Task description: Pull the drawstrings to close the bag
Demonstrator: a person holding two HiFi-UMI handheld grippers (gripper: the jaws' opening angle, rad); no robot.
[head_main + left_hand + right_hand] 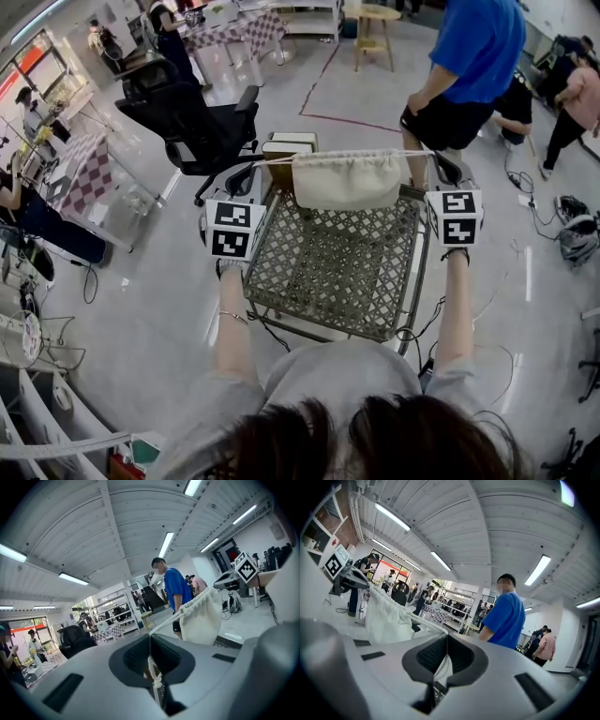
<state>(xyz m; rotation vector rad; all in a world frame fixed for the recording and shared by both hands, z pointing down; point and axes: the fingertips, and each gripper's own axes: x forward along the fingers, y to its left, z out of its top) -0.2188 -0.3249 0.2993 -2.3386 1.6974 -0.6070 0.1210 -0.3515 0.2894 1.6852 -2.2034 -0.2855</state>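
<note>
– Hanging where, exactly, that bag (347, 183)?
– In the air between the two claws, over the far edge of the mesh counter (337, 267). It is cream cloth, and its mouth is puckered into gathers along the top. Whether its bottom touches the mesh I cannot tell.
– And the left claw (251, 169)?
– Its jaws are together, clamped on the left drawstring (166, 623). In the left gripper view the cord's knotted end sits on the near side of the pinch. From there the cord runs out taut to the bag's upper corner.
– The right claw (439, 161)?
– The same: its jaws are closed on the right drawstring (426, 625), which stretches straight to the other corner of the bag. Something white shows in the gap below the pinch, though I cannot tell whether it is cord or cloth.
– So both cords are tight?
– Both, lying almost in one level line across the head view. There is one claw at each side of the counter, well apart.
– Anything round about?
– A black office chair (192, 122) is past the left claw and a box (292, 143) just behind the bag. A person in a blue shirt (473, 47) stands beyond the right claw.
</note>
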